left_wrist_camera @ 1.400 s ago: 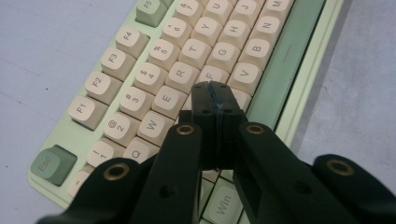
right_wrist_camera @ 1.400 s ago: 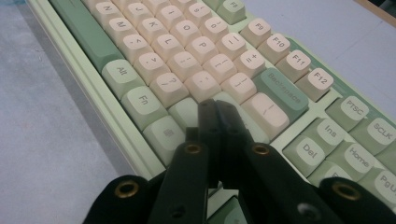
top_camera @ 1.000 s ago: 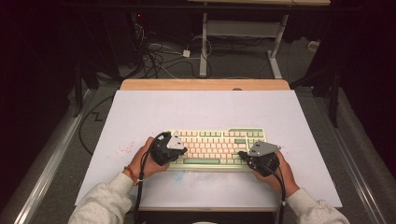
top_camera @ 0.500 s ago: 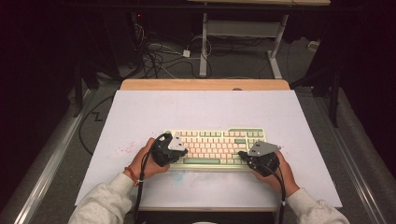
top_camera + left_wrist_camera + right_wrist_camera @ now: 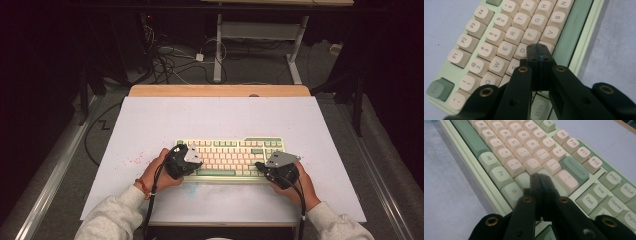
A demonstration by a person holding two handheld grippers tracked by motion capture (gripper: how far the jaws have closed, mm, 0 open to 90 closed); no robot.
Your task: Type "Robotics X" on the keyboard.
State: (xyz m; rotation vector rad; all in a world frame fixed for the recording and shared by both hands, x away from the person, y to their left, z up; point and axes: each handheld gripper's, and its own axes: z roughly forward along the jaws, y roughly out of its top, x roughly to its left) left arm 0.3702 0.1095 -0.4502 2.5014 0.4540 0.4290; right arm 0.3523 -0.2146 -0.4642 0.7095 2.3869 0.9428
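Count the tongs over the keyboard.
2. Left tongs shut over the keyboard's left end, near the D key; right tongs shut over its right end, below Backspace.

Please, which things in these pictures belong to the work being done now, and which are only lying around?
Belonging to the work:
- keyboard
- left gripper, jaws shut, over the keys near D
- right gripper, jaws shut, over the keys below Backspace

Only lying around:
- white sheet under the keyboard
- wooden table edge
- cables on the floor behind
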